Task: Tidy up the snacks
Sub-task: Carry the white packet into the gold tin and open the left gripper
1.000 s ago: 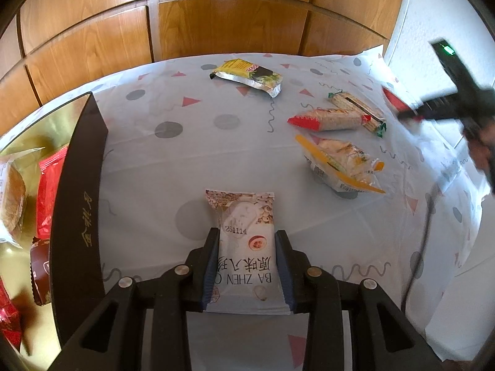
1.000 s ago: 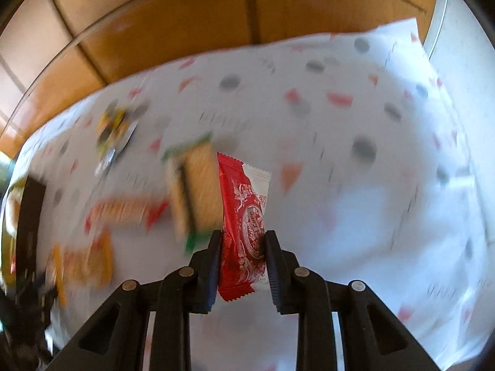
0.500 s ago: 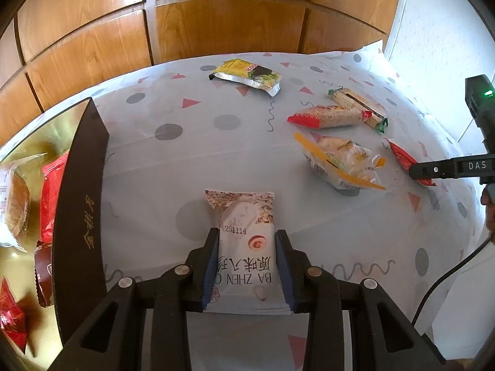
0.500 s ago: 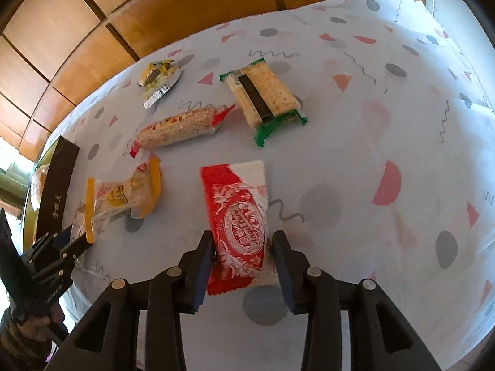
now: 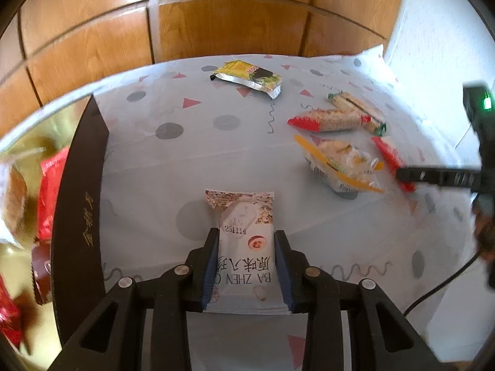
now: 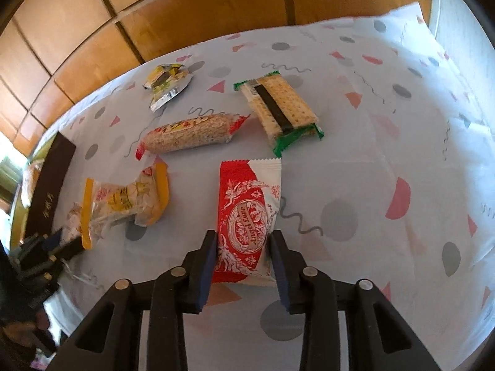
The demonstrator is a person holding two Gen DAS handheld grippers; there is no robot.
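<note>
My left gripper (image 5: 246, 233) has its jaws closing on a white snack packet (image 5: 244, 216) printed "BA ZHEN"; the blue pads press on both its sides just above the patterned cloth. A red and white packet (image 6: 247, 213) lies flat on the cloth between the jaws of my right gripper (image 6: 243, 234). Those jaws are closing, and the pads stand along the packet's edges without squeezing it. In the left wrist view that red packet (image 5: 389, 160) lies at the right under the right gripper's finger (image 5: 433, 174).
A gold box with a dark wall (image 5: 77, 201) stands at the left and holds red packets (image 5: 51, 191). On the cloth lie a yellow foil packet (image 6: 167, 83), a red-ended cracker roll (image 6: 188, 134), a green cracker pack (image 6: 281, 108) and an orange-ended clear packet (image 6: 123, 201). Wood panels rise behind.
The right gripper came down toward the cloth; the red packet, squeezed narrow before, now lies flat between wider jaws. The left gripper and its white packet have not moved.
</note>
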